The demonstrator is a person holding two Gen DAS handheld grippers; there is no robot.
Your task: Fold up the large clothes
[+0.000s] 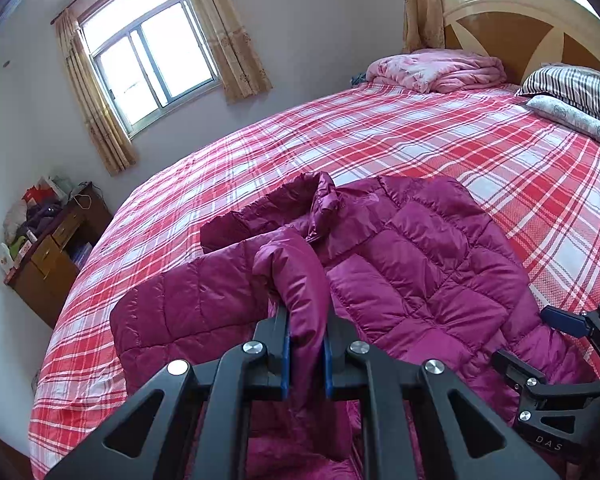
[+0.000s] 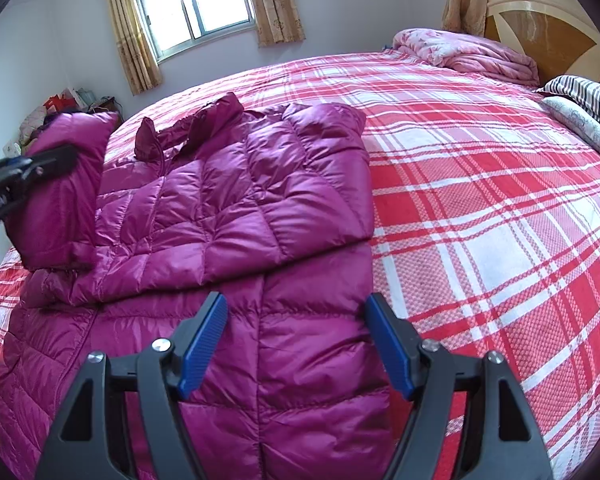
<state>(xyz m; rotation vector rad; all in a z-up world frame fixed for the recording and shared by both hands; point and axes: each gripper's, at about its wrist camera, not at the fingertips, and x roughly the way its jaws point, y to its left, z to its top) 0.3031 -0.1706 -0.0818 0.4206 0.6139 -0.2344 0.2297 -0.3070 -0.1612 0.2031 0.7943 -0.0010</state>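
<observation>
A magenta quilted puffer jacket [image 1: 420, 248] lies on the bed, collar toward the window. My left gripper [image 1: 306, 320] is shut on the jacket's sleeve [image 1: 296, 276], and the cuff pokes up past the blue pads. In the right wrist view that sleeve [image 2: 68, 192] is lifted off the bed at the left, held by the left gripper [image 2: 60, 160]. The other sleeve [image 2: 268, 184] lies folded across the jacket's chest. My right gripper [image 2: 296, 312] hovers open over the jacket's lower body [image 2: 308, 360], nothing between its blue pads; it also shows as the right gripper [image 1: 556, 340] at the jacket's right edge.
The bed has a red and white plaid sheet [image 2: 480, 208]. A pink quilt [image 1: 440, 70] and striped pillows [image 1: 576, 88] lie by the wooden headboard [image 1: 520, 20]. A cluttered wooden desk [image 1: 56, 248] stands against the wall left of the bed, under a curtained window [image 1: 152, 60].
</observation>
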